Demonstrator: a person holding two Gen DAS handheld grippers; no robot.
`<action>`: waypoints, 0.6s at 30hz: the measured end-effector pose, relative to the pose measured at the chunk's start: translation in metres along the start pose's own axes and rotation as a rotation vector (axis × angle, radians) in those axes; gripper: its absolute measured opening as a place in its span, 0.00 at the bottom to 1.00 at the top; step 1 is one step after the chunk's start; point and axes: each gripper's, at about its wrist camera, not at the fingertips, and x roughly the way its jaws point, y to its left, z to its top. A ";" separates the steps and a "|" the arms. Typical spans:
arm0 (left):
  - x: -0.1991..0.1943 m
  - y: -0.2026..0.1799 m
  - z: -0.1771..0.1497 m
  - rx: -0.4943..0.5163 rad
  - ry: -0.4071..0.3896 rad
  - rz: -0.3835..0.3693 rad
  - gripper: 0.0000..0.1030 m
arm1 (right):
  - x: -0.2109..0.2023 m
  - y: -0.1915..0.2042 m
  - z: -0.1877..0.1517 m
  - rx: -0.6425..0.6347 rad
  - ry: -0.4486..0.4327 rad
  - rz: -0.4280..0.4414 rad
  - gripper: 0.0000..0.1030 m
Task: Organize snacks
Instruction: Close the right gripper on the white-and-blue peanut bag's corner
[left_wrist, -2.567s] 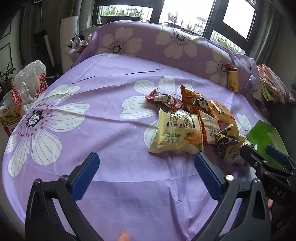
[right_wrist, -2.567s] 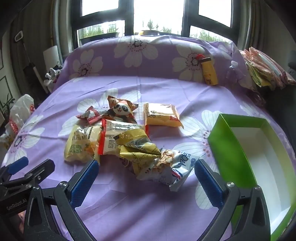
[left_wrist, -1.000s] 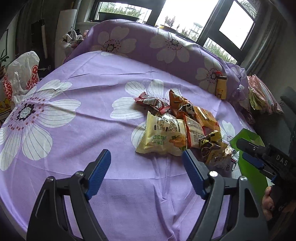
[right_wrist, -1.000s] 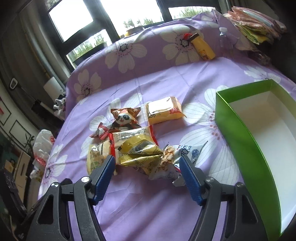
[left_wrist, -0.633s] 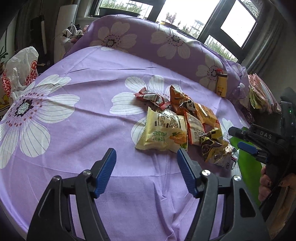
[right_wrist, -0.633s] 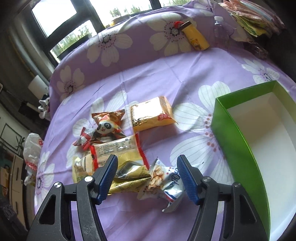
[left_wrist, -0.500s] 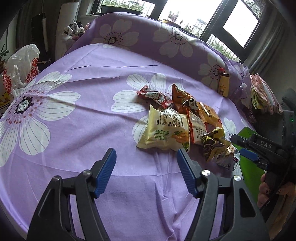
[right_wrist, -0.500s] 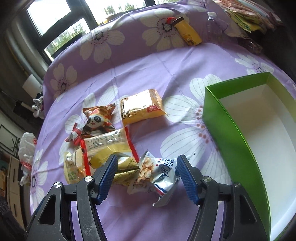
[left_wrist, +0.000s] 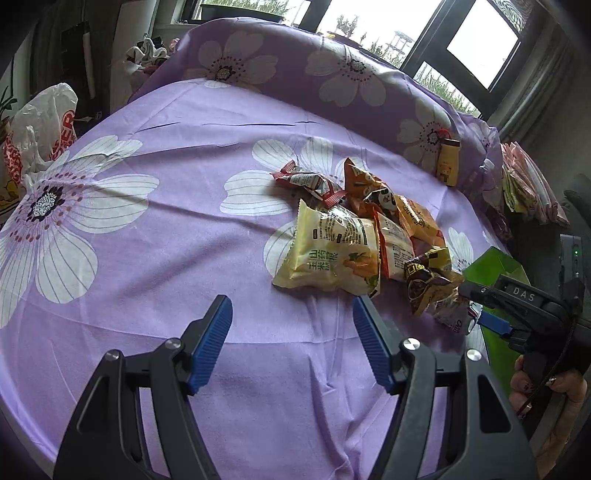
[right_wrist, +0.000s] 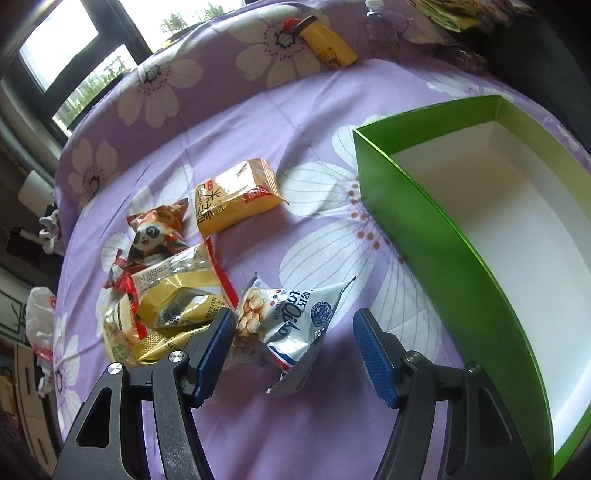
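Left gripper (left_wrist: 291, 341): two black arms with ribbed blue pads, jaws apart after closing a little; nothing between them, only cloth below
Right gripper (right_wrist: 293, 345): same build, jaws standing apart and pressing on nothing; its left pad sits just beside the white popcorn packet (right_wrist: 295, 317), which lies in the gap between the pads
Hand (left_wrist: 546, 387): one, at the right edge of the left wrist view, wrapped round the right gripper's black handle
Snack packets: seven counted, all crinkly sealed foil or plastic pouches, bunched in one loose heap on the cloth left of the box
Nearest: the white popcorn packet, glossy, with blue and red print and a serrated end
Next: a crumpled gold packet (right_wrist: 177, 306), shiny and folded; a pale yellow pillow packet (left_wrist: 332, 254) at the heap's left edge
Middle: a clear packet with red seams (right_wrist: 173, 267), partly under the gold one
Further: a panda-faced orange packet (right_wrist: 155, 230); a small red-and-white twisted packet (left_wrist: 306, 181); an orange-gold flat packet (right_wrist: 232, 199) lying a little apart
Box (right_wrist: 436, 236): one, open-topped, rectangular, smooth green card outside and white inside, to the right of the heap
Bed cover (left_wrist: 184, 236): one soft purple cloth printed with large white flowers, lightly creased
Yellow bottle (right_wrist: 327, 44): one, lying against the raised purple bolster at the back
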 end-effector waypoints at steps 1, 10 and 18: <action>0.001 0.000 -0.001 0.001 0.003 0.001 0.66 | 0.001 0.000 0.000 -0.001 0.001 0.009 0.67; 0.005 -0.001 -0.003 0.005 0.024 0.008 0.66 | 0.019 -0.003 -0.004 0.023 0.038 0.035 0.67; 0.008 -0.002 -0.005 0.006 0.039 0.010 0.66 | 0.027 0.008 -0.009 -0.037 0.074 0.049 0.50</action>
